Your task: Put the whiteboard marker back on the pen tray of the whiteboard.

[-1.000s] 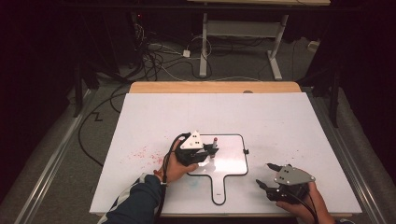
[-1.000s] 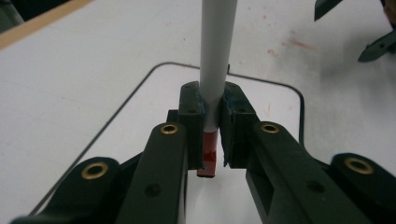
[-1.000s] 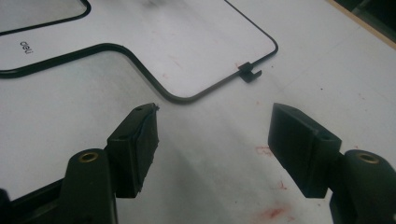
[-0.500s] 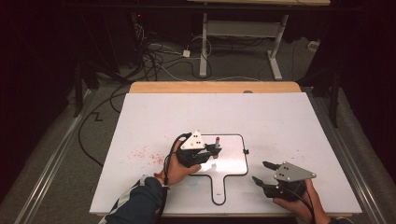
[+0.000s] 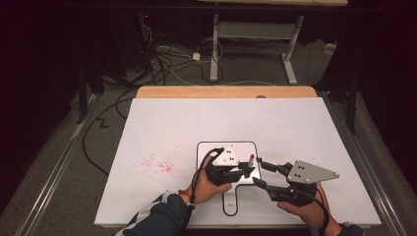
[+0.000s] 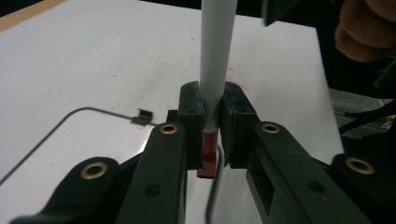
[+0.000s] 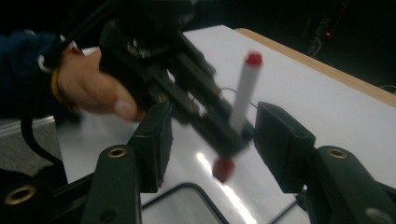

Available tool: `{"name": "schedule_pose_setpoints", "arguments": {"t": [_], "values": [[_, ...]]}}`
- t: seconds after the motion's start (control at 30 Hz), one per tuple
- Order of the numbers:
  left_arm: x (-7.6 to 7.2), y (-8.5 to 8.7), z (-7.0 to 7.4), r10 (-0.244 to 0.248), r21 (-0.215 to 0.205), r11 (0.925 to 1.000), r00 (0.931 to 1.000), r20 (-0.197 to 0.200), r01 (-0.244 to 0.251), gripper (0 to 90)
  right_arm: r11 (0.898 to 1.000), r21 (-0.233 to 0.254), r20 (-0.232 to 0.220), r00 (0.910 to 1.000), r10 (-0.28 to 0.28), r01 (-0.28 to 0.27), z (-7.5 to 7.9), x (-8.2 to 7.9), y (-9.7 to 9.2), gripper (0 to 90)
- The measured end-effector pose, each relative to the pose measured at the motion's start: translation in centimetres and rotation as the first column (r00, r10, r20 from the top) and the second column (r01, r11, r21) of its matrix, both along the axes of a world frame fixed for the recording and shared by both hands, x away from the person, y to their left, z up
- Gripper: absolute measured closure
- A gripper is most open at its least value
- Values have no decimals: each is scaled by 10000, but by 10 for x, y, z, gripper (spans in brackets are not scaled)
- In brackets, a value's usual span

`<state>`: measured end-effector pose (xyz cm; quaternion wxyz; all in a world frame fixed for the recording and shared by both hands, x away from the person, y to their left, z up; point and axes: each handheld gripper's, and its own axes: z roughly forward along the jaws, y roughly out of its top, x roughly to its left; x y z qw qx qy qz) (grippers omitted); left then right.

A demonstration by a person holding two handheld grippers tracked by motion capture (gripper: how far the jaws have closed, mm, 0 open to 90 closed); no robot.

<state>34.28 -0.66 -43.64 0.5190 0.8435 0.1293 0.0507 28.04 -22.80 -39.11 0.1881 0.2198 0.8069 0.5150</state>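
Note:
My left gripper (image 5: 247, 170) is shut on a white marker (image 5: 252, 161) with red ends, held upright over the small paddle-shaped whiteboard (image 5: 204, 145). In the left gripper view the pads (image 6: 192, 119) clamp the marker (image 6: 215, 56) near its lower red end. My right gripper (image 5: 258, 173) points left at it, close by, and is open. Its jaws have just been closing. In the right gripper view the marker (image 7: 243, 93) and the left gripper's (image 7: 229, 137) tips stand between my right gripper's (image 7: 217, 140) pads, with no pad touching.
The white table top (image 5: 295, 128) carries red specks (image 5: 155, 164) left of the whiteboard. A wooden strip (image 5: 226, 92) runs along the far edge. Beyond it are floor cables (image 5: 167, 59) and a desk frame (image 5: 255, 34).
The left gripper carried the marker to the right. The right gripper rose, came left toward the marker, and its jaws narrowed.

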Motion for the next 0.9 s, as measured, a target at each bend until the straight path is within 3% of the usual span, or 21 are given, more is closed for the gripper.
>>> {"name": "schedule_pose_setpoints", "arguments": {"t": [0.23,0.4,0.5,0.57,0.67,0.77,0.83,0.9], "values": [[0,-9,-3,56,-201,9998,9994,-347,-63,779,9995,287,-399,9991,136,-124,0,7,3,598],[1,-8,-2,113,-222,9997,9994,-336,-120,783,9978,154,-42,9979,-647,647,1,10,-2,569],[-2,-12,-3,-49,-117,9999,9996,-286,46,783,9969,282,-225,9971,-722,728,1,15,-4,584],[-4,-15,-2,-199,-64,9998,9995,-251,198,783,9977,168,-218,9976,-658,662,0,17,-1,620],[-6,-17,-1,-231,-125,9997,9996,-174,229,782,9980,56,-181,9979,-623,624,0,20,2,793],[-6,-15,-1,-203,-194,9996,9996,-210,199,771,9984,235,-539,9973,-494,508,0,27,-1,806],[-6,-13,0,-152,-130,9998,9997,-185,150,693,9977,343,-881,9946,-546,578,1,32,-3,808],[-9,-5,3,277,-26,9996,9996,46,-277,564,9967,316,-1175,9906,-708,750,3,37,-7,808]]}}
